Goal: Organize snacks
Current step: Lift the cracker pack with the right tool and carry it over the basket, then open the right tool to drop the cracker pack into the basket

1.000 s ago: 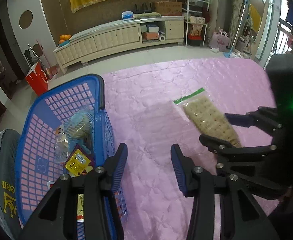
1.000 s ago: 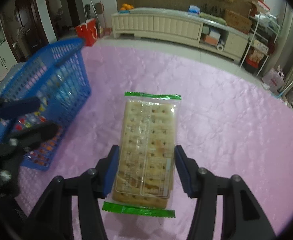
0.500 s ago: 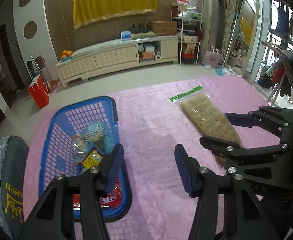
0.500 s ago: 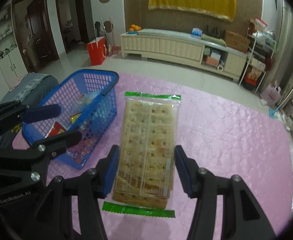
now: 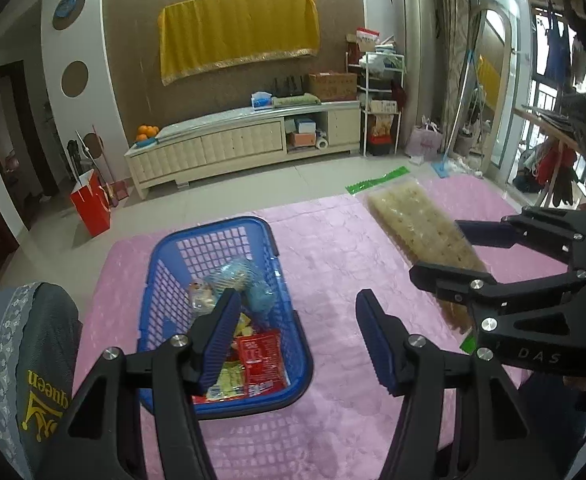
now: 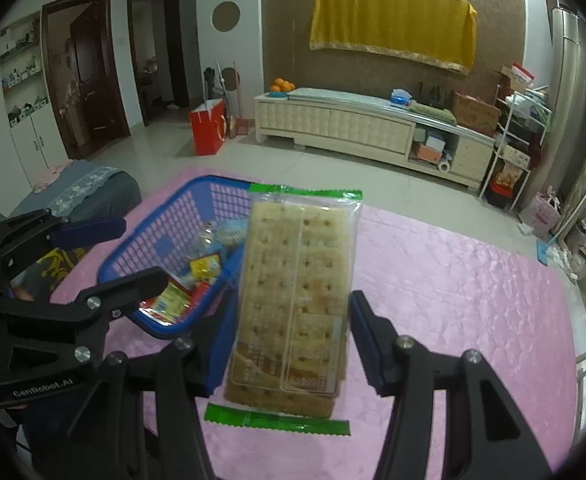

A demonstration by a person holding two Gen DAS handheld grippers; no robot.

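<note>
Right gripper (image 6: 289, 340): it pinched the cracker pack (image 6: 293, 300) between both blue pads and held it in the air, above the pink cloth (image 6: 453, 280).
Left gripper (image 5: 293, 340): its fingers were spread apart and held nothing.
Blue basket (image 5: 161, 256): it stood on the cloth, left of the pack, with several snack packets (image 5: 259, 356) inside.

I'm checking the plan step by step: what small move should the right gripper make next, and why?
Probably carry the cracker pack leftward until it is over the blue basket. The right gripper is shut on it, held above the pink cloth beside the basket, where other snacks already lie. The left gripper is open.
</note>
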